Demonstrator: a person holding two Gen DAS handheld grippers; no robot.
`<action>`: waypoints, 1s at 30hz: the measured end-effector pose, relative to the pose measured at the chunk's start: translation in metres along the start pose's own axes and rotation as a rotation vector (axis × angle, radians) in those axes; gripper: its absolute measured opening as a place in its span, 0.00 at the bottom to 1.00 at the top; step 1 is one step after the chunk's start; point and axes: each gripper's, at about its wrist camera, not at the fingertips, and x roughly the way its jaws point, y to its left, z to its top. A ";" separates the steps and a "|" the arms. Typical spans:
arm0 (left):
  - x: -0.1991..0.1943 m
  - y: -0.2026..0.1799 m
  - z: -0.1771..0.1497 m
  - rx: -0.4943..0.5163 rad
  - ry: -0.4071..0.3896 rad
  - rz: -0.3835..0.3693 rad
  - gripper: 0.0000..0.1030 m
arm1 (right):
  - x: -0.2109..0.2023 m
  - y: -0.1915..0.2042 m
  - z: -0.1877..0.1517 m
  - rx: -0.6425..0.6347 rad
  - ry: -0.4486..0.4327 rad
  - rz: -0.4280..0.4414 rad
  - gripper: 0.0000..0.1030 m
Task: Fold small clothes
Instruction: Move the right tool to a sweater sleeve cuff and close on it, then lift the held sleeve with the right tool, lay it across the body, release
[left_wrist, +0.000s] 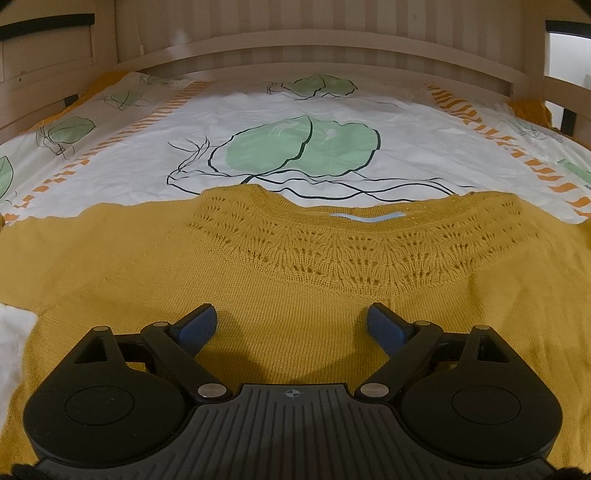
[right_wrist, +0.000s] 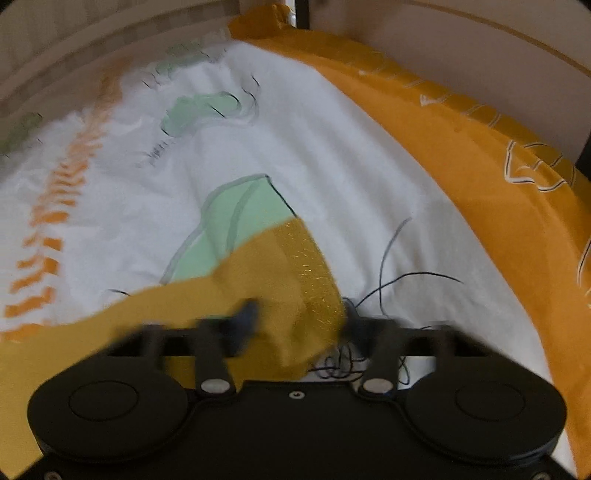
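A mustard-yellow knit sweater (left_wrist: 288, 273) lies flat on the bed, its lace yoke and neckline at the far side. My left gripper (left_wrist: 291, 325) is open and empty, hovering just above the sweater's chest. In the right wrist view, which is motion-blurred, one sleeve of the sweater (right_wrist: 295, 280) with a glittery cuff lies between the fingers of my right gripper (right_wrist: 299, 325). The jaws stand wide apart around the sleeve; the right finger is half hidden by the cuff.
The bed sheet (left_wrist: 332, 110) is white with green leaf prints and orange dashed stripes. A wooden headboard (left_wrist: 295, 48) stands at the far end. An orange blanket edge (right_wrist: 461, 147) runs along the bed's right side, against a wall.
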 end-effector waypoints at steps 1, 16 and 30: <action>0.000 0.000 0.000 0.000 0.000 0.000 0.87 | -0.005 0.000 0.002 0.010 0.006 0.012 0.15; -0.004 0.017 0.023 0.010 0.131 -0.065 0.77 | -0.170 0.130 0.030 -0.128 -0.152 0.245 0.14; -0.075 0.158 0.021 -0.045 0.122 -0.013 0.73 | -0.235 0.410 -0.038 -0.310 -0.120 0.718 0.14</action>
